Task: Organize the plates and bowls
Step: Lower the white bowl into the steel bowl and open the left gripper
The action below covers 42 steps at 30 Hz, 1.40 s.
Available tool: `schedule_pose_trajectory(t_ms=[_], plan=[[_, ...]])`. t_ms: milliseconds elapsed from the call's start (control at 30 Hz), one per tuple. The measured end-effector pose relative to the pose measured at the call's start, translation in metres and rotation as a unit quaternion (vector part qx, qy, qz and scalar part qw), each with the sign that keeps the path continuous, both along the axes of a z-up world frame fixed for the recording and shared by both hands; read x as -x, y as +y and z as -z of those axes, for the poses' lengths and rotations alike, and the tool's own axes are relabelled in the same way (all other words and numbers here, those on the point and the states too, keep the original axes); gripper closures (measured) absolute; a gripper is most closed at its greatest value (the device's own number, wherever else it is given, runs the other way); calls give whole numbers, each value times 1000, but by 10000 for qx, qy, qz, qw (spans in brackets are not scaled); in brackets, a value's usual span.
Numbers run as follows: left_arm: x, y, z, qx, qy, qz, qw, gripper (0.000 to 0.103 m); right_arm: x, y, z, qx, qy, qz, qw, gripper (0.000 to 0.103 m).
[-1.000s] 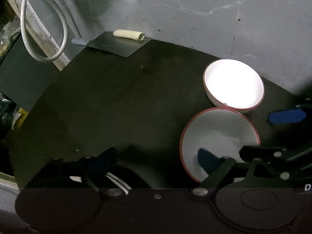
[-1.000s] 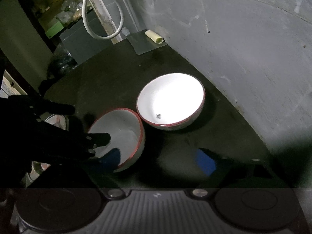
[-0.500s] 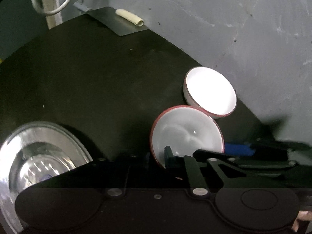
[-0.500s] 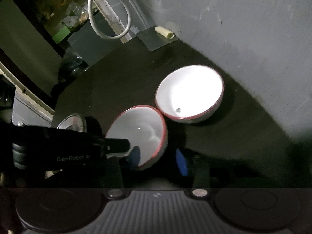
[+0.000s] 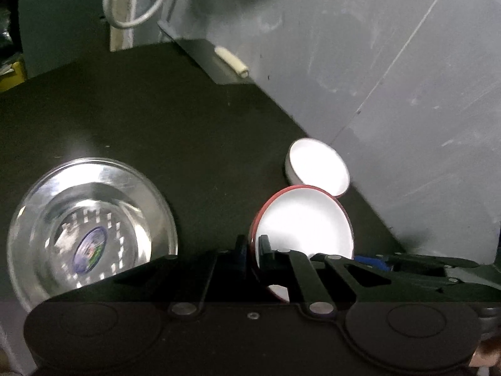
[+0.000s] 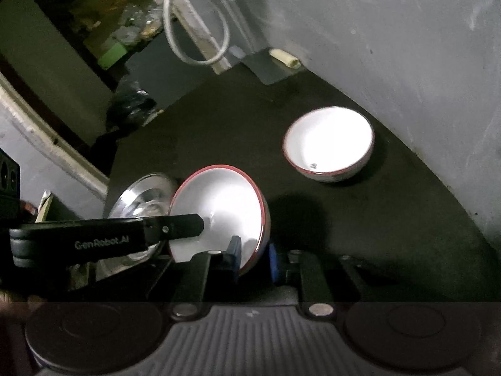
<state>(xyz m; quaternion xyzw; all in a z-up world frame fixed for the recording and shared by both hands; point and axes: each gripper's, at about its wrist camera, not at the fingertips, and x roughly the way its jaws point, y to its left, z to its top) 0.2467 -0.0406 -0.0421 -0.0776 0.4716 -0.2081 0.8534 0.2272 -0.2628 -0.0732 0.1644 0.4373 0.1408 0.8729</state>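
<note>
- Left wrist view: the left claw [image 5: 250,250] is clenched on the rim of the near red-rimmed bowl [image 5: 303,219], which is tilted and seems lifted off the dark tabletop [image 5: 156,119]. The far bowl [image 5: 317,166] rests by the wall, and a steel plate [image 5: 90,219] lies to the left.
- Right wrist view: the right claw [image 6: 253,260] also pinches the near bowl's edge. The far bowl stands apart; judging by this, nesting is not yet done and the plate is unsorted.

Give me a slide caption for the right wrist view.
Both grippers pinch a tilted red-rimmed white bowl between a steel plate and a second bowl.
</note>
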Motion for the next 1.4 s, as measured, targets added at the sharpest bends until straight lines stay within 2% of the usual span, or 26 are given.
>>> schedule_pose_trajectory(t_ms=[167,367,733,1133,1400], plan=[[31,28,-19,271,-159,-301,9991,97,21,14,-25,15,-213,-367,9991,84],[75,60,-29,216,-320,-718,9967,98,46,37,-37,-129,-247,-1127,9932,83],[125,101,-14,97,213,-1322,9909,98,75,90,-26,107,146,-2055,9785,83],[131,101,7,11,739,-1329,9884,96,81,98,-17,379,449,-2126,9754,84],[133,98,8,-96,827,-1258,9886,95,75,99,-15,384,516,-2050,9766,84]])
